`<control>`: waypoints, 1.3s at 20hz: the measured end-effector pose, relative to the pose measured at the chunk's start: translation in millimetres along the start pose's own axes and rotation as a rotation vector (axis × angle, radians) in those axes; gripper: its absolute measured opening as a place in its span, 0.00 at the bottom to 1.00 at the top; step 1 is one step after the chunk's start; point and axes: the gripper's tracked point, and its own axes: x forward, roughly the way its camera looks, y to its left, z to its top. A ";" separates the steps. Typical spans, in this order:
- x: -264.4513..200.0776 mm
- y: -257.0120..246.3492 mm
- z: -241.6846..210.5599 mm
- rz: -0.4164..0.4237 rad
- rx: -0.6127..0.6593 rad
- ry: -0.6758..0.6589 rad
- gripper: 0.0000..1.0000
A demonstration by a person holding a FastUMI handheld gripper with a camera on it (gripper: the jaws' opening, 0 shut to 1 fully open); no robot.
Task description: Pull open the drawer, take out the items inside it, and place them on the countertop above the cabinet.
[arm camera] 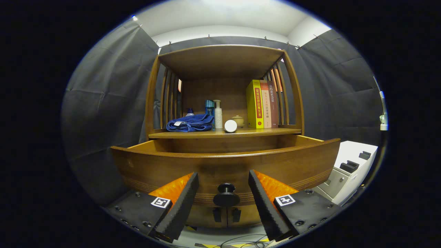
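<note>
Drawer pulled out; hand-held gripper spread around its knob.

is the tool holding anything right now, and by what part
Nothing is held. The tool is open, its fingers apart on either side of the drawer knob without touching it.
</note>
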 end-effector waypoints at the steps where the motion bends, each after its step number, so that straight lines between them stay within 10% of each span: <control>1: 1.9 0.2 -2.3 -0.002 -0.002 0.007 0.95; 26: 103.2 -1.6 9.7 -0.036 -0.027 0.082 0.96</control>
